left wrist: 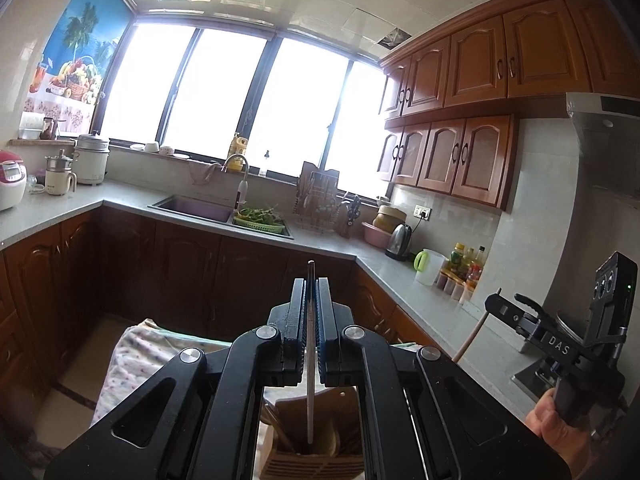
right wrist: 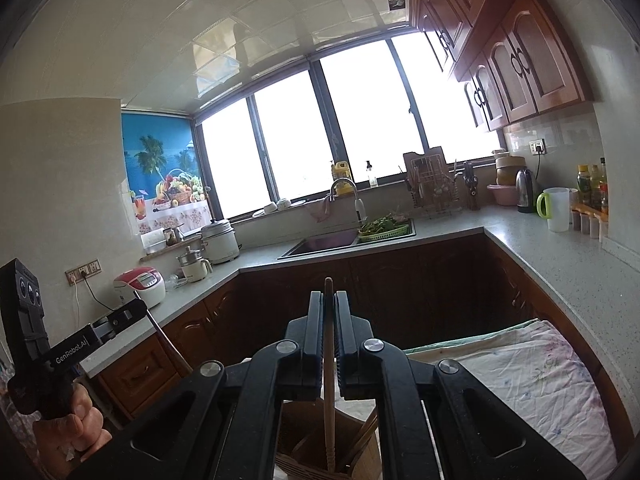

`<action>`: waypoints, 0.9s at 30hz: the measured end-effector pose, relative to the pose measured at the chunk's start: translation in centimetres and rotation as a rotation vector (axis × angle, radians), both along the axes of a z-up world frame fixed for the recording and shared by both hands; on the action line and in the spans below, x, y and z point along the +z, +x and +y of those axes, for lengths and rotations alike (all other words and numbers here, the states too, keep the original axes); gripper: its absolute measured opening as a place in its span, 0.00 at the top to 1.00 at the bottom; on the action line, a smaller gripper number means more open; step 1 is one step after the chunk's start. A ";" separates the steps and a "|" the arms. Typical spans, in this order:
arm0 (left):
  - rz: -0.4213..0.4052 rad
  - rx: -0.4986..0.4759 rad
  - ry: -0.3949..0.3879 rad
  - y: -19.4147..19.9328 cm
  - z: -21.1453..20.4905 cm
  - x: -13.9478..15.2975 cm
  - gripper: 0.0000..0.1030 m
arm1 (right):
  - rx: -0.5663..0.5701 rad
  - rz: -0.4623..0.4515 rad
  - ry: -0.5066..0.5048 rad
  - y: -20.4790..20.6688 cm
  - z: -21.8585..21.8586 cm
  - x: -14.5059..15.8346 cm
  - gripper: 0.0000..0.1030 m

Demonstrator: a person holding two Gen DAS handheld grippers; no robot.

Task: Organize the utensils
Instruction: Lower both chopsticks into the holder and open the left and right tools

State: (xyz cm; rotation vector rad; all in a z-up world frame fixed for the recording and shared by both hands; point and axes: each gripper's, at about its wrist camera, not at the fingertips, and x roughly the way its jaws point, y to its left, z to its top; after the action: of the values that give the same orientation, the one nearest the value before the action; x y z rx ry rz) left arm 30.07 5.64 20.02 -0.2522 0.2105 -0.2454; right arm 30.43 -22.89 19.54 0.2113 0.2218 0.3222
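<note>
Hiding holder base, both tongs.

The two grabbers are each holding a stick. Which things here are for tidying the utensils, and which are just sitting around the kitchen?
For the job:
- left gripper, shut on a metal chopstick
- right gripper, shut on a wooden chopstick
- wooden holder below both

Just sitting around:
- kettle
- white jug
- rice cooker
- basket of greens
- flowery cloth

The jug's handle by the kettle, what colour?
Bright green handle on a white jug; right wrist view.
</note>
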 end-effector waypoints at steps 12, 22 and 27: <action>0.006 0.027 0.021 0.6 -1.5 -4.9 0.97 | -0.026 -0.009 -0.022 1.0 1.6 -4.4 0.95; 0.069 0.020 0.022 1.0 -2.1 -9.0 0.97 | -0.051 0.028 -0.012 1.2 1.8 -7.3 0.95; 0.099 0.011 0.035 1.2 -2.5 -10.1 0.97 | -0.058 0.063 -0.008 1.3 1.4 -8.6 0.95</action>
State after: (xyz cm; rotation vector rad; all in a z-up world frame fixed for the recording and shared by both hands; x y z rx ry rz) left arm 31.22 3.12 9.93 -0.2311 0.3105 -0.2181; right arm 31.74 -21.48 10.93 0.2203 0.2791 0.2575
